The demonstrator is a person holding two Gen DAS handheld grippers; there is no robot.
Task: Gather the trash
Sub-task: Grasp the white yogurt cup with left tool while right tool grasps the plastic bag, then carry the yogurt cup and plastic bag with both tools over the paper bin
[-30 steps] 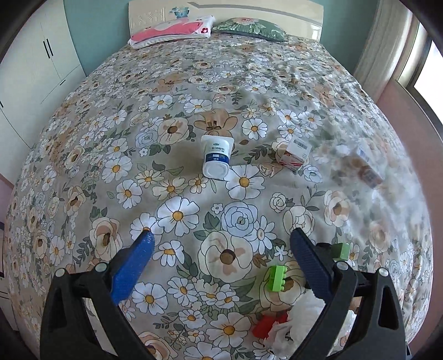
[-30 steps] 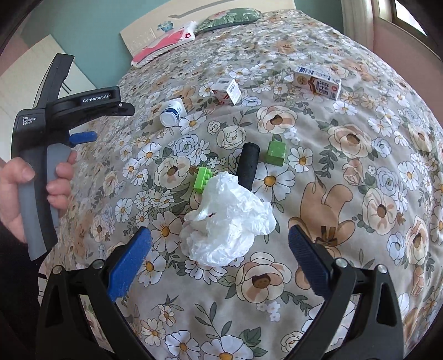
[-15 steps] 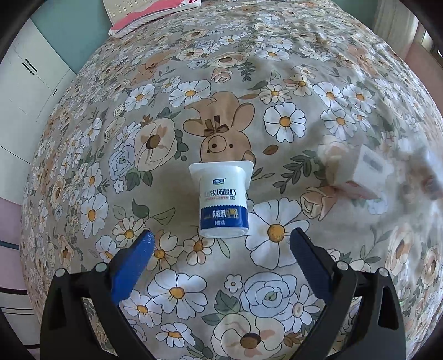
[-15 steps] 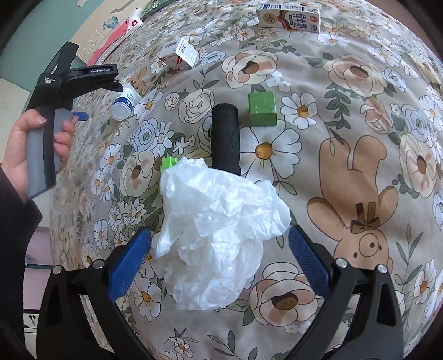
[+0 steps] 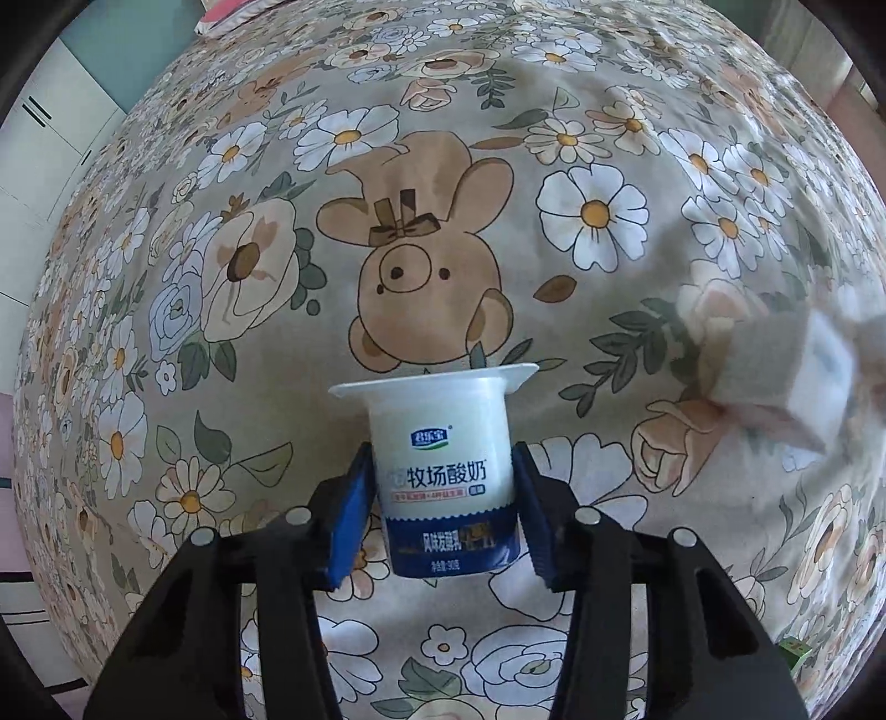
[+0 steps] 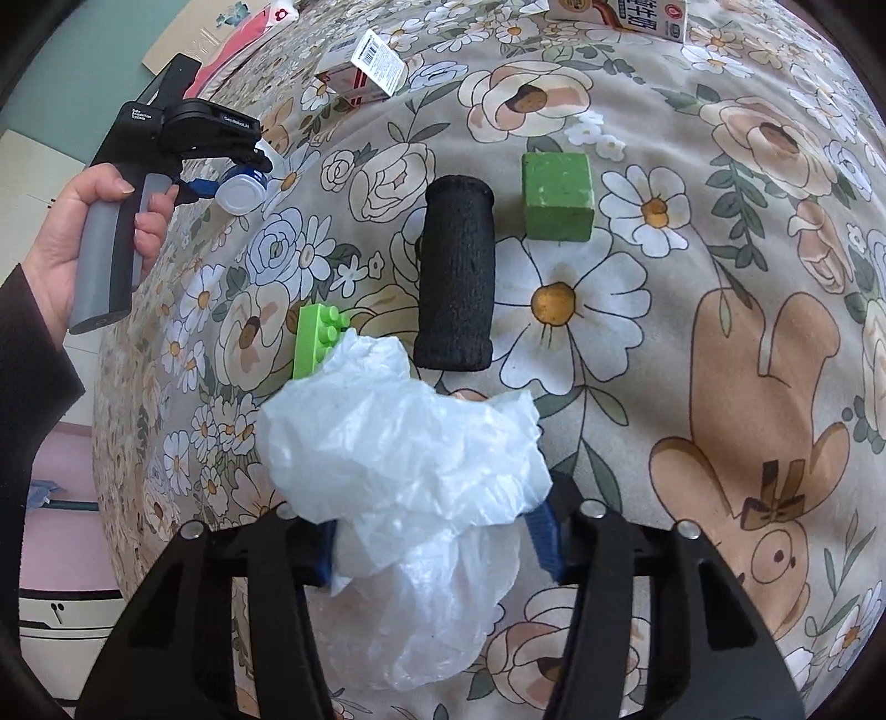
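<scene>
A white and blue yogurt cup [image 5: 446,471] lies on the floral bedspread [image 5: 221,277]. My left gripper [image 5: 443,515] is shut on the cup, its blue pads pressing both sides. The cup also shows in the right wrist view [image 6: 243,191], held by the left gripper [image 6: 238,166]. A crumpled white plastic bag [image 6: 410,487] lies on the bedspread. My right gripper [image 6: 437,543] is closed around the bag, with its blue pads partly hidden by the plastic.
A black foam cylinder [image 6: 454,271], a green cube [image 6: 556,196] and a green toy brick [image 6: 318,340] lie beyond the bag. A small white and red box [image 6: 362,66] and a milk carton [image 6: 626,14] lie farther back. The box appears blurred at the right [image 5: 786,382].
Both grippers moved forward and closed: the left one onto the yogurt cup, the right one onto the plastic bag.
</scene>
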